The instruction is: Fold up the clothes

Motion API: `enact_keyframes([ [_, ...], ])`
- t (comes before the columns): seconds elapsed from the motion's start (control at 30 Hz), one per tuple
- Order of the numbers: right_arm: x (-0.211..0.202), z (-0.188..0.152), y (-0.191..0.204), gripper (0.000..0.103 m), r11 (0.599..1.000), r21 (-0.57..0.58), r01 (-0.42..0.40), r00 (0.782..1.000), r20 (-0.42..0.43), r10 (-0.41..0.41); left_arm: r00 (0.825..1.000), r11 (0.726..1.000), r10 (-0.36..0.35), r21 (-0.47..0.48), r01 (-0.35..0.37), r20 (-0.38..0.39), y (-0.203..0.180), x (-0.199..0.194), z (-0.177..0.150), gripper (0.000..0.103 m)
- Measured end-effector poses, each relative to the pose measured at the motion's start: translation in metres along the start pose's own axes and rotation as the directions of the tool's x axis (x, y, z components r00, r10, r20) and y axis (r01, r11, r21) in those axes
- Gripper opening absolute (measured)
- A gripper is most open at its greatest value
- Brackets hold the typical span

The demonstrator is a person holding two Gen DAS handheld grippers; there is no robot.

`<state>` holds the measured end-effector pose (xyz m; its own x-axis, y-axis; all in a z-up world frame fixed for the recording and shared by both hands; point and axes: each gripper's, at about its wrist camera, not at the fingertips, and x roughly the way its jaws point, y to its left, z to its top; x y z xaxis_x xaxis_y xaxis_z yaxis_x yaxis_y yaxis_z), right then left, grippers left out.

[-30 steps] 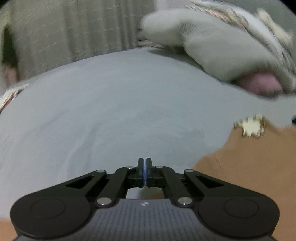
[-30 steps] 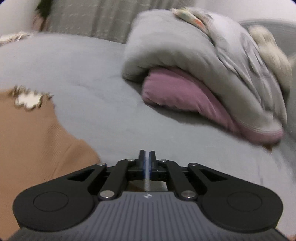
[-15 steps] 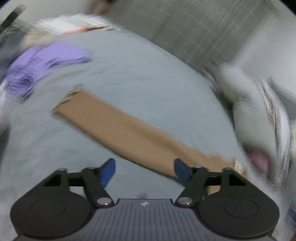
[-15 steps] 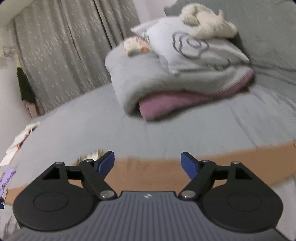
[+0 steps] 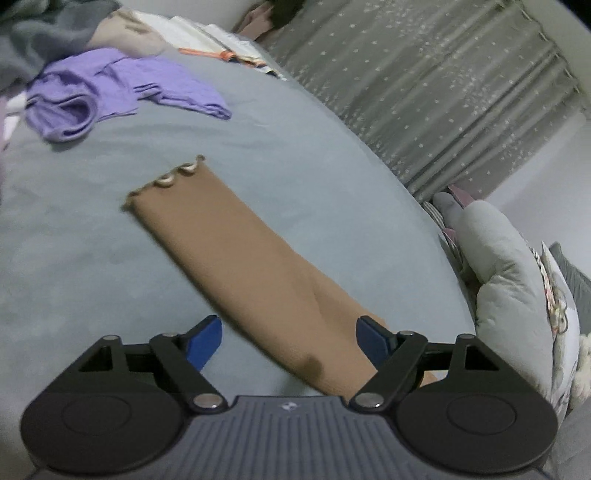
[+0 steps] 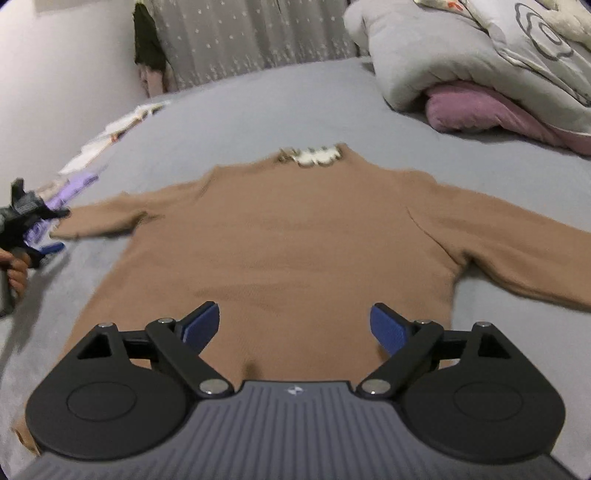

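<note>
One tan sweater point(image 6: 288, 236) on the bed point(image 6: 258, 110), two sleeves out to the sides, one scalloped cuff point(image 5: 173, 177) showing in the left wrist view; one purple garment point(image 5: 110, 92); one grey heap of clothes point(image 5: 44, 33) in the far corner; two grippers, left gripper point(image 5: 289, 341) and right gripper point(image 6: 294, 326), two blue pads point(image 6: 201, 325) each; one rolled grey duvet point(image 6: 424, 55), one pink blanket point(image 6: 476, 107) under it; one curtain point(image 5: 443, 92)
</note>
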<state>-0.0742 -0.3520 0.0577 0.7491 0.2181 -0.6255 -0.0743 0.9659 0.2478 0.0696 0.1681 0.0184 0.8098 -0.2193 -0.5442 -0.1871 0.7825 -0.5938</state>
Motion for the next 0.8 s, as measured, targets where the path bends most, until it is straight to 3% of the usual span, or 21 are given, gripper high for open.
enact_keyframes([
  [0.07,0.001,0.001,0.015,0.089,0.994,-0.063,-0.088,0.996,-0.003,0.088,1.000,0.999,0.009,0.034,-0.009,0.002,0.000,0.006,0.000,0.068],
  [0.1,0.003,-0.002,0.029,0.089,0.982,-0.121,-0.142,0.990,-0.027,0.140,1.000,0.999,0.017,0.051,-0.017,0.002,0.000,0.009,-0.001,0.055],
  [0.13,0.005,-0.009,0.046,0.089,0.960,-0.201,-0.193,0.981,-0.069,0.183,1.000,0.998,0.027,0.063,-0.027,0.000,0.001,0.011,-0.001,0.044],
  [0.17,0.007,-0.019,0.063,0.089,0.929,-0.286,-0.237,0.970,-0.121,0.210,0.999,0.997,0.040,0.068,-0.039,-0.004,0.003,0.012,-0.002,0.040],
  [0.23,0.020,-0.042,0.091,0.089,0.860,-0.424,-0.284,0.948,-0.258,0.186,0.999,0.998,0.049,0.048,-0.048,-0.016,0.007,0.011,-0.002,0.036],
  [0.3,0.030,-0.060,0.098,0.090,0.811,-0.513,-0.281,0.936,-0.332,0.114,0.998,0.998,0.045,-0.030,-0.046,-0.051,0.008,0.003,-0.003,0.036],
  [0.33,0.029,-0.063,0.092,0.090,0.800,-0.526,-0.290,0.933,-0.340,0.115,0.997,0.999,0.032,-0.041,-0.034,-0.063,0.005,-0.002,-0.005,0.037],
  [0.4,0.019,-0.059,0.068,0.090,0.822,-0.487,-0.295,0.927,-0.356,0.121,0.994,1.000,-0.009,-0.026,0.006,-0.105,-0.010,-0.018,-0.018,0.046],
  [0.43,0.012,-0.057,0.055,0.090,0.837,-0.469,-0.280,0.927,-0.359,0.109,0.990,0.999,-0.023,0.037,0.029,-0.136,-0.023,-0.026,-0.029,0.053],
  [0.5,-0.002,-0.055,0.028,0.090,0.868,-0.428,-0.250,0.929,-0.358,0.091,0.978,0.984,-0.044,0.157,0.078,-0.206,-0.047,-0.040,-0.052,0.055],
  [0.6,-0.025,-0.054,-0.014,0.090,0.930,-0.314,-0.191,0.944,-0.320,0.086,0.945,0.942,-0.058,0.297,0.159,-0.322,-0.074,-0.055,-0.086,0.055],
  [0.67,-0.040,-0.054,-0.041,0.090,0.966,-0.213,-0.146,0.955,-0.285,0.082,0.897,0.903,-0.105,0.337,0.268,-0.429,-0.088,-0.068,-0.115,0.055],
  [0.8,-0.069,-0.075,-0.074,0.090,0.992,-0.102,-0.077,0.960,-0.275,0.046,0.830,0.873,-0.146,0.325,0.364,-0.538,-0.089,-0.084,-0.149,0.056],
])
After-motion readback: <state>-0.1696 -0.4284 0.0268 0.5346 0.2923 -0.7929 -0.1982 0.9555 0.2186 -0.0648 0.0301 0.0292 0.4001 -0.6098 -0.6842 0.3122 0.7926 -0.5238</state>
